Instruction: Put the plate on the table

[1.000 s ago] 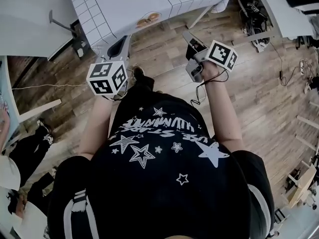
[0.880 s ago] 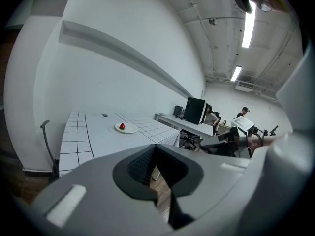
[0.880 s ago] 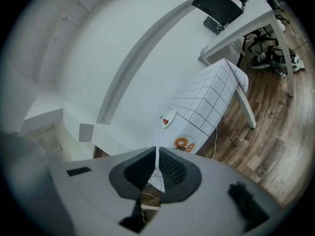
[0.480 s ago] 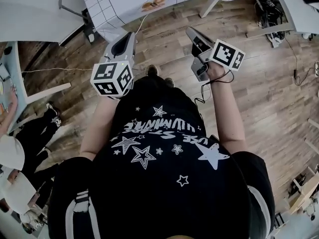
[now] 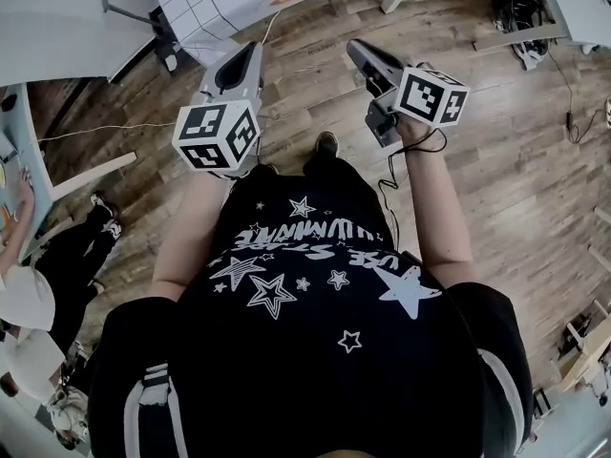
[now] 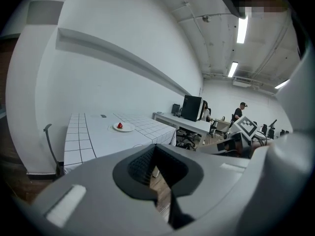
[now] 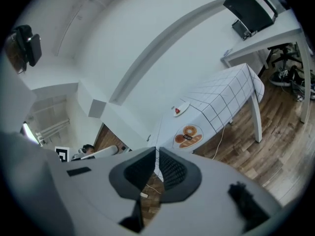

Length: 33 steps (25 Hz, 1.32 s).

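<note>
1. Since neither of my tongs has anything in it, no plate is being carried at this moment. The left tongs [image 6: 155,147] have their jaws closed tip to tip, and only floor shows through the hollow behind the pads.
2. The right tongs [image 7: 156,151] are all but closed too, with a hair-thin slit between the tips and nothing in it.
3. In the head view both tongs point forward and slightly down over the wooden floor [image 5: 535,160]. They are side by side, apart from each other, and short of the table's near edge.
4. Beyond them stands the table [image 7: 224,100] under a white cloth with a grid pattern. Neither tongs touches it.
5. A small white plate [image 6: 123,127] sits flat on that tabletop, well in from the edge. A red piece [image 6: 119,125], perhaps a strawberry, lies on it.
6. Nearer the table's edge is a round orange-brown patch [image 7: 188,135] that looks like pastries. I cannot tell whether it is a second plate or a print on the cloth.
7. My judgement is that the placing looks finished, because the one plate I am sure of is already on the table and free of both tongs.
8. The other reading is that the work has not begun and the plate to be moved lies out of view. I see no plate anywhere off the table.
9. If that second reading is right, everything remains: finding the plate, gripping it, carrying it over and setting it down.
</note>
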{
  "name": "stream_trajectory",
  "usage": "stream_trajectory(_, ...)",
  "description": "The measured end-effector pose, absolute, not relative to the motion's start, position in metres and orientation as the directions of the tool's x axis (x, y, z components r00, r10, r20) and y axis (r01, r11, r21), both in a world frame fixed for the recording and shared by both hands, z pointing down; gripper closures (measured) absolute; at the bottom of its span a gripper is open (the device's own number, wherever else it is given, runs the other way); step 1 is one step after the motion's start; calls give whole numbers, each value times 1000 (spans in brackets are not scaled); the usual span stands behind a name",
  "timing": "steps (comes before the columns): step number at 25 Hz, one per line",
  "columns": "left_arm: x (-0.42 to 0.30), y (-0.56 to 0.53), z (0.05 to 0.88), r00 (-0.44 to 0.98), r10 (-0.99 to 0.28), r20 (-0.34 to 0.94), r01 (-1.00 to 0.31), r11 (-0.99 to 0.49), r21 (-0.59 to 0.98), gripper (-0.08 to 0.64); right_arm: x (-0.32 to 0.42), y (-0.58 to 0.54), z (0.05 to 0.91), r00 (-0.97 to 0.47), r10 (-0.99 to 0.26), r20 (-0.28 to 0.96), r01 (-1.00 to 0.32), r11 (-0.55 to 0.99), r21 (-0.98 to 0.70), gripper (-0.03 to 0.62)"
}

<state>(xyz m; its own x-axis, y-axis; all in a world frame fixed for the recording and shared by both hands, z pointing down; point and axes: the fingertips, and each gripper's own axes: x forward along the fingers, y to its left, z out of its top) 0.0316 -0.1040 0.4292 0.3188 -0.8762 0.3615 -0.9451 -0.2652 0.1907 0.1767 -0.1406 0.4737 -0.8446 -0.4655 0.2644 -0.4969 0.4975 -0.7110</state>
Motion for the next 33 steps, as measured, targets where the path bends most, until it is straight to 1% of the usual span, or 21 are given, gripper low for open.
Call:
stream_trajectory(4,18,-90,421,349,-870,347,-936,-307,170,551,153,-128,459,-832,-486,268,-532,563,-632,563)
stream_trajectory(8,-5,-71,421,372,-863,341,-927,-328,183,551,119,-107,443,-828,-493,268,-548,612,-570,565)
stream_trajectory(13,-31,-48,419,390,-864,319,-919,-344,192,551,86,-79,431,-815,-512,271,-569,621,-539,575)
stream_trajectory(18,-50,-23,412,409,-868,282,-910,-365,198,551,60,-51,425,-797,-525,298,-599,627,-498,578)
stream_trajectory(20,-61,-9,410,410,-870,275,-909,-363,205,551,51,-39,420,-789,-544,285,-606,619,-500,578)
stream_trajectory(23,-78,14,410,406,-869,281,-912,-366,187,551,36,-17,411,-784,-564,259,-609,618,-497,578)
stream_trajectory(26,-92,35,408,409,-869,279,-912,-376,163,551,22,2,408,-778,-571,263,-620,629,-469,578)
stream_trajectory(33,-117,71,407,411,-869,275,-910,-377,171,551,-2,39,403,-777,-570,266,-622,636,-457,578)
